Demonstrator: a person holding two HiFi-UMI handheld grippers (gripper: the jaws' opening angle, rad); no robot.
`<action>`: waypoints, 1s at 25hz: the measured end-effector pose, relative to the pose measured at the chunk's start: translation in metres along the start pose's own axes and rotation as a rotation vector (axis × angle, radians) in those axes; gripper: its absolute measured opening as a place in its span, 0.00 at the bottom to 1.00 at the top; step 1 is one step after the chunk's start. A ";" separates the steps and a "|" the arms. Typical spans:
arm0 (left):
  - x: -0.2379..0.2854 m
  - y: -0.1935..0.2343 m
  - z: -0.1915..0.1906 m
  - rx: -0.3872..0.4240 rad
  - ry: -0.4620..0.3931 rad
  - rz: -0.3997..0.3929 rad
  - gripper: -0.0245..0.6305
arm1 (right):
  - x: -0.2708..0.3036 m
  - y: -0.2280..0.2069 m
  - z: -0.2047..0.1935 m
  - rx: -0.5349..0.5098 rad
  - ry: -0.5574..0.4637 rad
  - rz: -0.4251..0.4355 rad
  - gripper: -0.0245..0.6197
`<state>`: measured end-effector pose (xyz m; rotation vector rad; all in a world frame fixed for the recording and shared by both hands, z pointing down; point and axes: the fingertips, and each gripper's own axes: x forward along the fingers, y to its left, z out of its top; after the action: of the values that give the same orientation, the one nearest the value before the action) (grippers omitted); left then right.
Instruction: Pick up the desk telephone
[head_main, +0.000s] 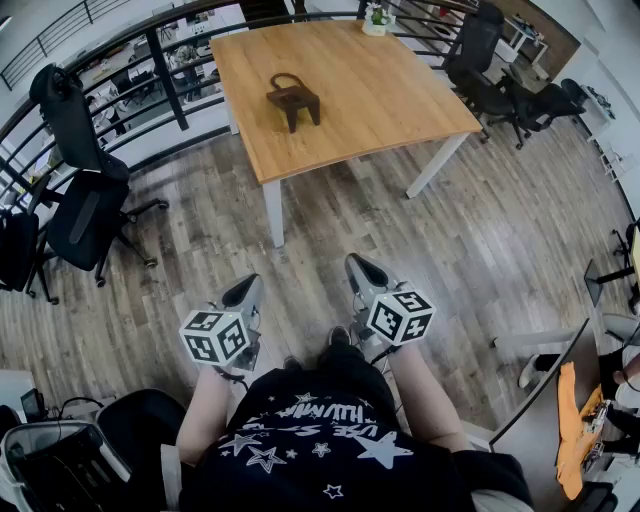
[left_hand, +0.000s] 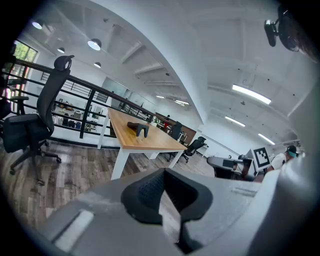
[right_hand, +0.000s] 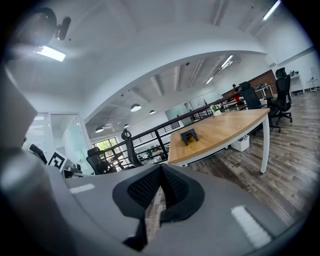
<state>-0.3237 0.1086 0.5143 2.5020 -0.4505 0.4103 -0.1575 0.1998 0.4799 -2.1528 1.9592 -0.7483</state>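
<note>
The desk telephone (head_main: 293, 100) is a dark, angular object standing near the middle of a wooden table (head_main: 380, 95), well ahead of me across the floor. It shows small and far off in the left gripper view (left_hand: 139, 128) and the right gripper view (right_hand: 189, 136). Both grippers are held close to my body, side by side over the wooden floor, far short of the table. My left gripper (head_main: 246, 291) (left_hand: 164, 175) is shut with nothing in it. My right gripper (head_main: 361, 268) (right_hand: 161, 170) is also shut and empty, its pads meeting at the tips.
Black office chairs (head_main: 80, 190) stand at the left near a dark railing (head_main: 165, 75). More chairs (head_main: 500, 85) sit at the back right. A small potted plant (head_main: 377, 18) is at the table's far edge. A desk (head_main: 560, 400) stands at the right.
</note>
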 end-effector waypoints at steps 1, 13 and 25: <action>0.000 0.000 -0.002 0.002 0.004 -0.001 0.04 | 0.000 -0.001 -0.001 0.001 0.000 -0.001 0.04; -0.009 0.003 -0.014 -0.016 0.020 0.007 0.04 | -0.002 0.003 -0.004 0.019 -0.005 0.003 0.04; 0.009 0.000 -0.028 -0.063 0.036 0.015 0.04 | -0.014 -0.033 -0.014 0.063 0.002 -0.065 0.04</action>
<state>-0.3210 0.1222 0.5400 2.4278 -0.4611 0.4392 -0.1345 0.2217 0.5027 -2.1886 1.8489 -0.8118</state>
